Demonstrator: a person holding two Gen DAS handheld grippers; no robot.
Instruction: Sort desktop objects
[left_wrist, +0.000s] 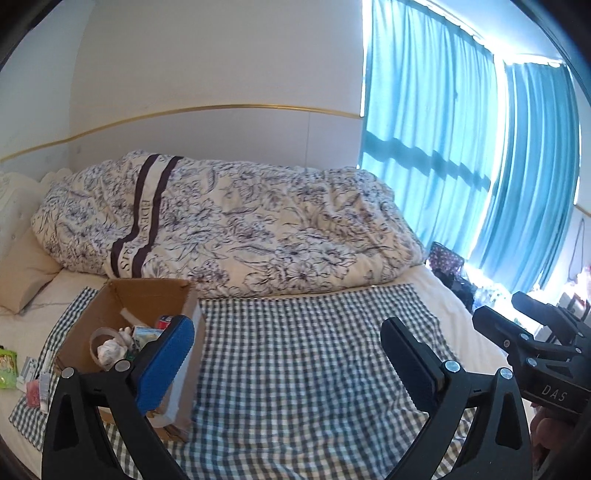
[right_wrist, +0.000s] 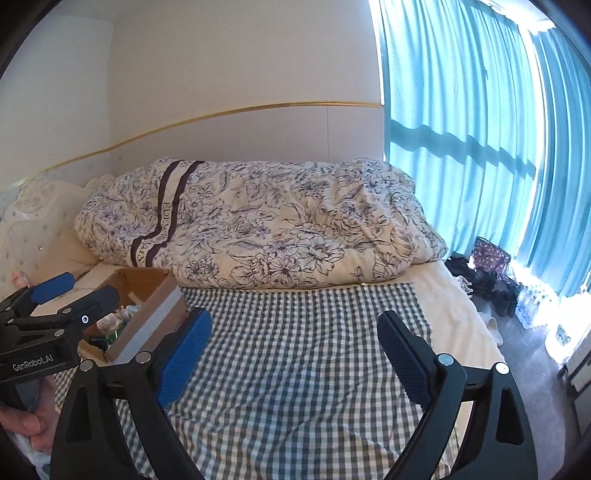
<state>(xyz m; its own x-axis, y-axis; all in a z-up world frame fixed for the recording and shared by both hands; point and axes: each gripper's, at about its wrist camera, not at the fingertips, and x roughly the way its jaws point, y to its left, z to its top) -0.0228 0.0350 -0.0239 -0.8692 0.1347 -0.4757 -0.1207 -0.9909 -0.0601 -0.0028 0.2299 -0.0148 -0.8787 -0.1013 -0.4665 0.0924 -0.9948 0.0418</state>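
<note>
Both hand-held grippers, left and right, hang wide open and empty over the checked cloth. Swing the left one past the cardboard box to the small packets on its far side (still loose there), and pinch one flat.

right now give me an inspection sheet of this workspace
surface: green-and-white checked cloth spread on a bed, mostly bare.
job's things: open brown cardboard box at the cloth's left, holding small mixed items.
clutter: green packet and small items left of the box.
grippers: left claw open, empty; right claw open, empty.
cables: nothing seen.
surroundings: floral quilt, teal curtains, bags on the floor.
</note>
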